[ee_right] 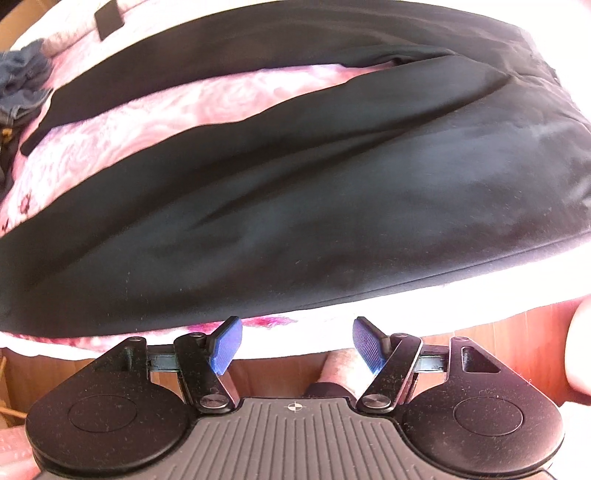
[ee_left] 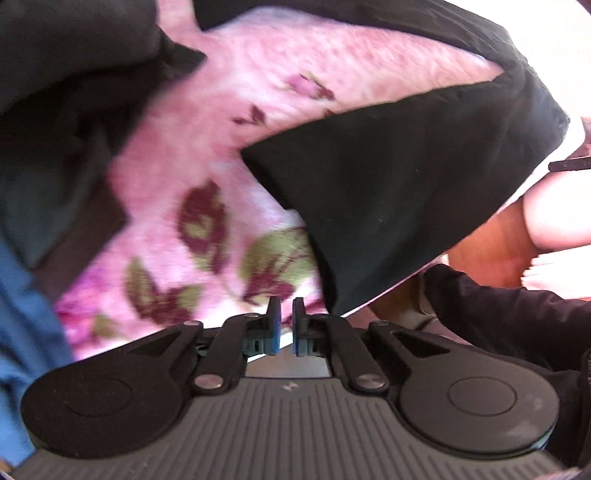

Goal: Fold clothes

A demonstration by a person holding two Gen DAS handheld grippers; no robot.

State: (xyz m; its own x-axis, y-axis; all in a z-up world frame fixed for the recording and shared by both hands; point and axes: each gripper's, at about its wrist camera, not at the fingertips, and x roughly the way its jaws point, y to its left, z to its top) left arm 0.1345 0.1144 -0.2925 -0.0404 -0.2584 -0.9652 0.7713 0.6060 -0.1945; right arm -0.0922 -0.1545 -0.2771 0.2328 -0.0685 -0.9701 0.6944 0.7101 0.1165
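Black trousers [ee_right: 295, 221] lie spread on a pink flowered blanket [ee_right: 184, 107], their two legs apart with blanket showing between them. In the left wrist view a black trouser leg end [ee_left: 388, 184] lies to the upper right of my left gripper [ee_left: 286, 306]. That gripper is shut, its blue pads nearly together with nothing between them, over the blanket [ee_left: 229, 129]. My right gripper [ee_right: 295, 332] stands open and holds nothing, just short of the trousers' near edge at the blanket's border.
More dark cloth [ee_left: 74, 74] and a blue garment [ee_left: 26, 314] lie at the left. Crumpled denim [ee_right: 22, 77] and a small black rectangle [ee_right: 108, 18] sit at the far left. Wooden floor [ee_right: 498, 332] runs along the bed's edge, with a person's dark sleeve [ee_left: 517, 325] nearby.
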